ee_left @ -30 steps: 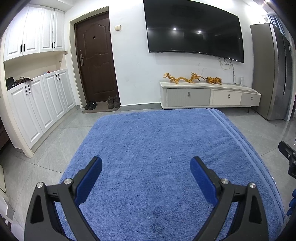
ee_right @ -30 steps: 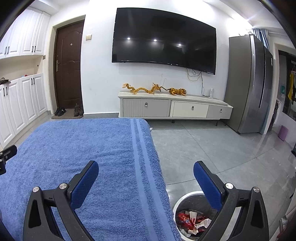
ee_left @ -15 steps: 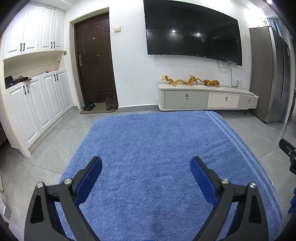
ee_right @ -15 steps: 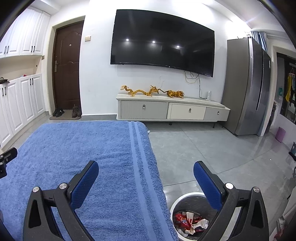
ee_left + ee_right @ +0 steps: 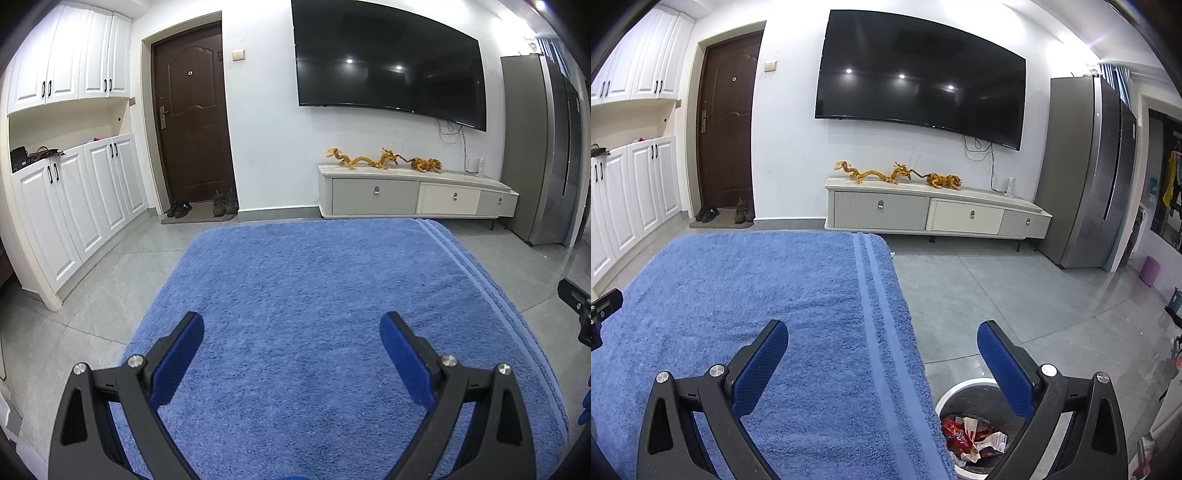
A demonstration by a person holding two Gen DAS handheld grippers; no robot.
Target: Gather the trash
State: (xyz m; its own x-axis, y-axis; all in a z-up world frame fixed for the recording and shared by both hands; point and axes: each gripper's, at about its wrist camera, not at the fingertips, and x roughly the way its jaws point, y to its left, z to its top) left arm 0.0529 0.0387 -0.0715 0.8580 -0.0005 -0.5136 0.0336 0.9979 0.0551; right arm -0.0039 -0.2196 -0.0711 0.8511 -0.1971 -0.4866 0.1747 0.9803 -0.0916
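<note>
Item, collection closing: left gripper (image 5: 291, 328) and right gripper (image 5: 882, 338) are being held spread and empty above the blue towel (image 5: 314, 295), wrappers (image 5: 971, 435) lying in the bin (image 5: 964, 387) beneath the right jaw, best checked before anything more is sought.

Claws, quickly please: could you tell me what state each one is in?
Left claw: open, holding nothing.
Right claw: open, holding nothing.

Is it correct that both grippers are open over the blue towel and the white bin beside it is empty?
Not quite. The white bin is not empty: the right wrist view shows crumpled wrappers inside. Left gripper and right gripper are open over the blue towel.
</note>
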